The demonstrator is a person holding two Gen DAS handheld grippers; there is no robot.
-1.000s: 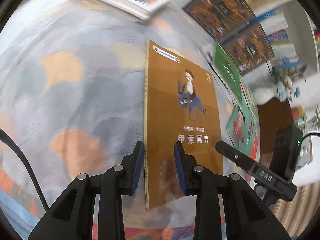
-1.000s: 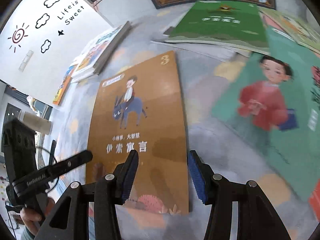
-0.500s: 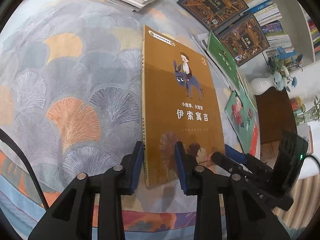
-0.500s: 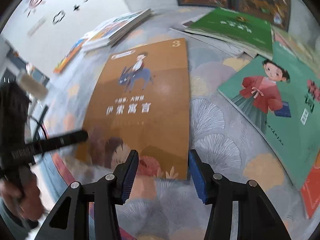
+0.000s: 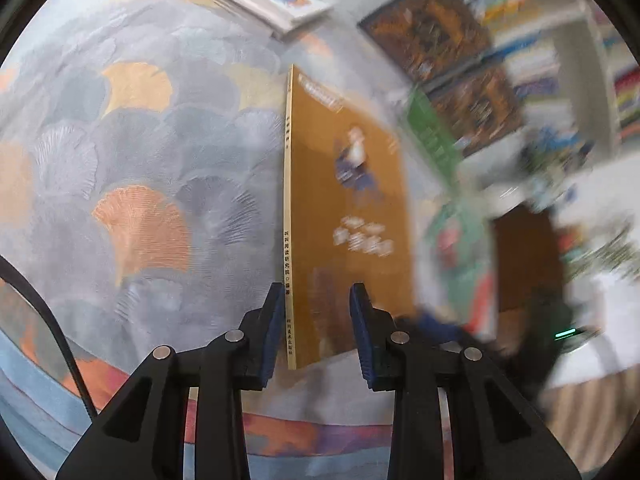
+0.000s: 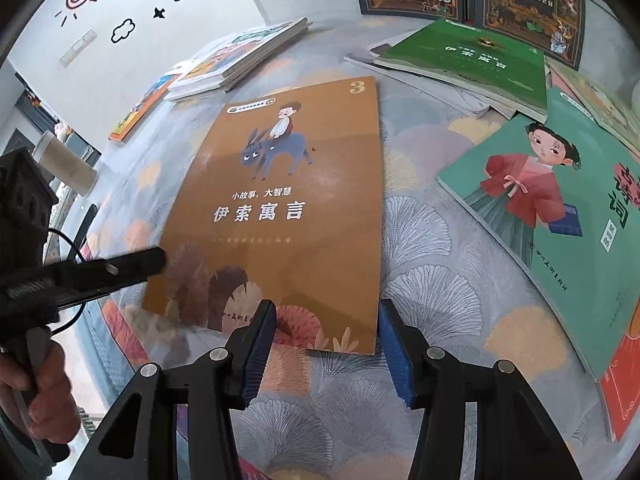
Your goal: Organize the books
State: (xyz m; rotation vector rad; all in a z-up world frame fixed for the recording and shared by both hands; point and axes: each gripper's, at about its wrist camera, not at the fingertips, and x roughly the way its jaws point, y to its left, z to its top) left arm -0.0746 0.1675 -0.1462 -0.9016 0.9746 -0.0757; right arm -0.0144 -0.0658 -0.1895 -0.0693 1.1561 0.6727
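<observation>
Both my tongs apart: left tongs astride brown book spine, right tongs at bottom edge; green book nearby, shelf side prob. blurred.

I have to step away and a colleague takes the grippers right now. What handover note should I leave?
Left gripper: open, straddling the spine edge of the brown donkey book, not clamped.
Right gripper: open, at the book's near right corner.
The book lies flat on the patterned cloth.
Stack sits far left; green book and teal book lie loose at right.
Left to do: grip and stack.
</observation>
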